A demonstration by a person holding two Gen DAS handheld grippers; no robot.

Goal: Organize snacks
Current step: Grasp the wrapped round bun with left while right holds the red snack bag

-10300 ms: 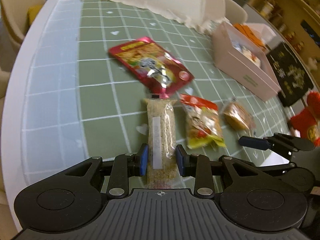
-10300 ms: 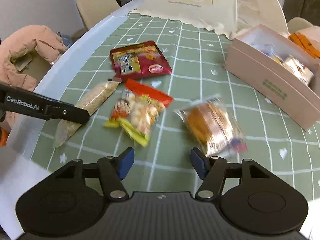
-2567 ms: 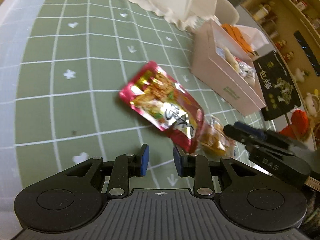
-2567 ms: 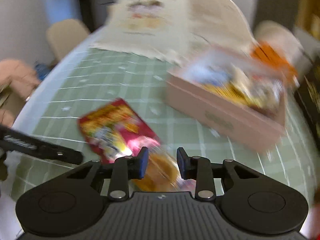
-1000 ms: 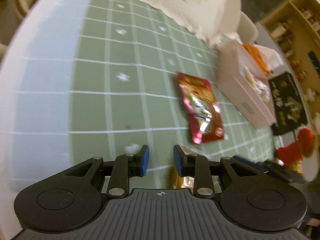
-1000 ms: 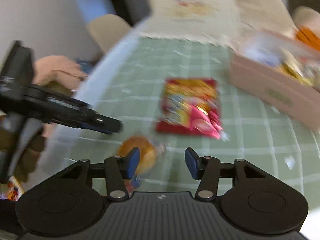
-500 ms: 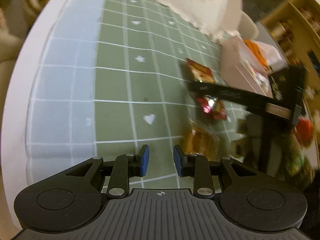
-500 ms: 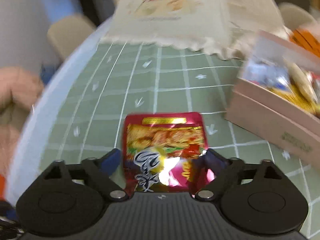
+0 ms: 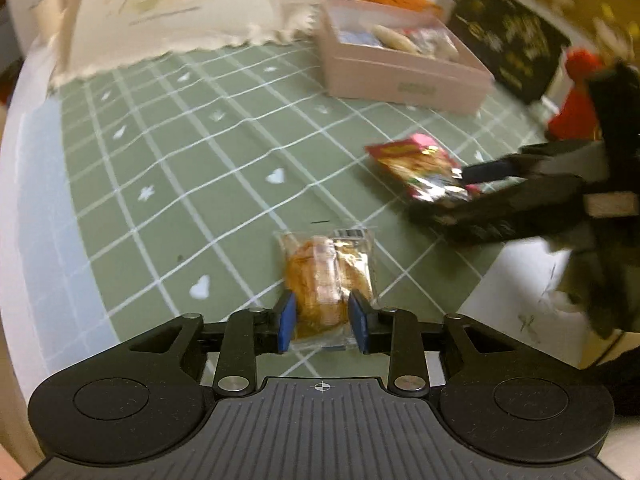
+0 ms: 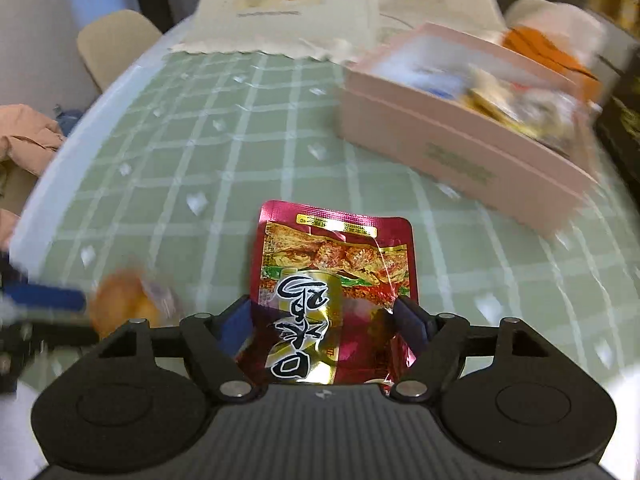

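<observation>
A wrapped orange bun (image 9: 326,276) lies on the green checked tablecloth (image 9: 192,168). My left gripper (image 9: 322,322) straddles its near end, jaws opening, blue pads beside the wrapper without squeezing it. A red snack pouch (image 10: 336,276) lies in front of my right gripper (image 10: 324,326), whose jaws are closing. Their pads press the pouch's buckled side edges. In the left wrist view the pouch (image 9: 420,172) sits at my right gripper (image 9: 460,190). The pink box (image 9: 404,76) of snacks stands behind. The right wrist view shows the bun (image 10: 124,300) blurred at left.
A cream cloth cover (image 9: 172,12) stands at the back of the table. A black sign (image 9: 508,36) and a red toy (image 9: 576,92) are right of the box (image 10: 460,148). A chair (image 10: 116,40) and a pink jacket (image 10: 24,140) lie beyond the table's left edge.
My left gripper has swung over to the bun and its jaws have widened around it. The right gripper's jaws have narrowed onto the red pouch, which now buckles between them.
</observation>
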